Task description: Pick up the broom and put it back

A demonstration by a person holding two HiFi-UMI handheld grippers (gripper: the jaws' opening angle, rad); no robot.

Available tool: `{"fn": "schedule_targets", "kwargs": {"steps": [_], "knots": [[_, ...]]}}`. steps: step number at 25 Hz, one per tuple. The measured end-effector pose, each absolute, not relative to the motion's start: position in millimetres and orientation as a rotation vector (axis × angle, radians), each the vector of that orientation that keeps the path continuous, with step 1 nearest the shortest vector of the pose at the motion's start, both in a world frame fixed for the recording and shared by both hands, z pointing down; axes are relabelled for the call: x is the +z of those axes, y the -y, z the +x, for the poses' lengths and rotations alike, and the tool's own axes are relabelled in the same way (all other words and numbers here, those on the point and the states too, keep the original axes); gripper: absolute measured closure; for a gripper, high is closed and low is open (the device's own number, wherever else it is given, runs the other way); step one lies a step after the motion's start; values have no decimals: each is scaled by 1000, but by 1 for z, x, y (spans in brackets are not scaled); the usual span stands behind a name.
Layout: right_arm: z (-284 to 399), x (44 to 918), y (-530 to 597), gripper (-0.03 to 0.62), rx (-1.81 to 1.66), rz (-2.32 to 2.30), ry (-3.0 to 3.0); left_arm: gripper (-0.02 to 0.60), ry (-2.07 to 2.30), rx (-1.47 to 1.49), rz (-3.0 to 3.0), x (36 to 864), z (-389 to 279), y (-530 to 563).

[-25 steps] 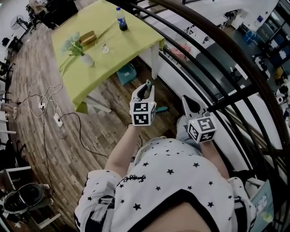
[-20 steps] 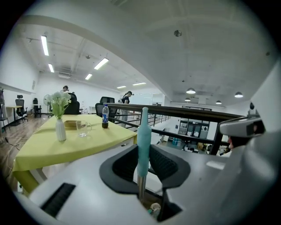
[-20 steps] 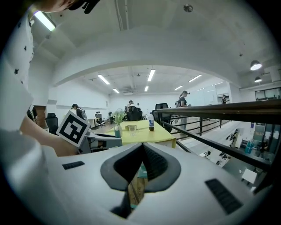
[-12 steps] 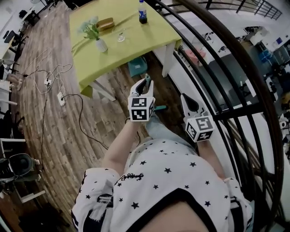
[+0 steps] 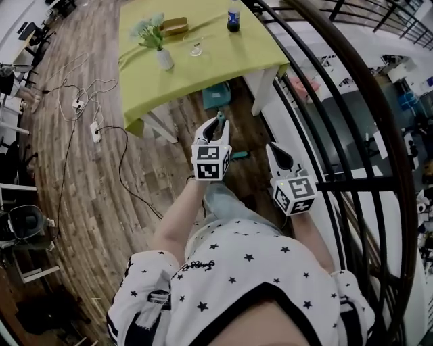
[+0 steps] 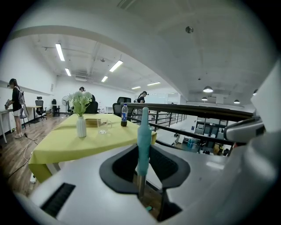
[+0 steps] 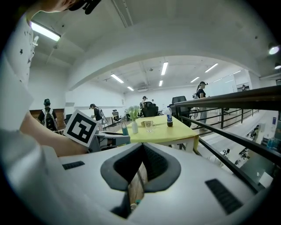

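My left gripper (image 5: 217, 126) is shut on the broom's handle. In the left gripper view the teal grip (image 6: 143, 132) stands upright between the jaws of that gripper (image 6: 142, 154), with the metal shaft running down through the gap. A teal piece of the broom's lower end (image 5: 238, 155) shows near the floor below. My right gripper (image 5: 278, 155) is held beside it to the right, next to the railing; its jaws (image 7: 142, 151) meet at the tips with nothing between them. The right gripper view also shows the left gripper's marker cube (image 7: 81, 127).
A yellow-green table (image 5: 223, 67) stands ahead with a flower vase (image 5: 163, 57), a glass (image 5: 196, 49), a bottle (image 5: 233, 19) and a box (image 5: 174, 26). A blue bin (image 5: 216, 95) sits under it. A black railing (image 5: 338, 135) runs along the right. Cables and a power strip (image 5: 95, 131) lie at left.
Both grippers have moved on along the railing toward the table, which now lies closer and more centred. The left gripper's hold on the broom handle and the right jaws look the same.
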State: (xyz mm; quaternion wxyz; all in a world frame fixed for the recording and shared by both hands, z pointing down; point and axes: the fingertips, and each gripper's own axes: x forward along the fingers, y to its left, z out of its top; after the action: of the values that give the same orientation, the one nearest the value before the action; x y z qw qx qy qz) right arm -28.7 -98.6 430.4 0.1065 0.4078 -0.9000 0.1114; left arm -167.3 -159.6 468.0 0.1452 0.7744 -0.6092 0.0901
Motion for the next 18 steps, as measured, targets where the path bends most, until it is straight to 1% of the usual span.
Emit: {"fn": "schedule_targets", "kwargs": {"steps": [18], "knots": [[-60,497,143,600,455,1126,2565,489,1664,341,2189,551,-175,229]]}}
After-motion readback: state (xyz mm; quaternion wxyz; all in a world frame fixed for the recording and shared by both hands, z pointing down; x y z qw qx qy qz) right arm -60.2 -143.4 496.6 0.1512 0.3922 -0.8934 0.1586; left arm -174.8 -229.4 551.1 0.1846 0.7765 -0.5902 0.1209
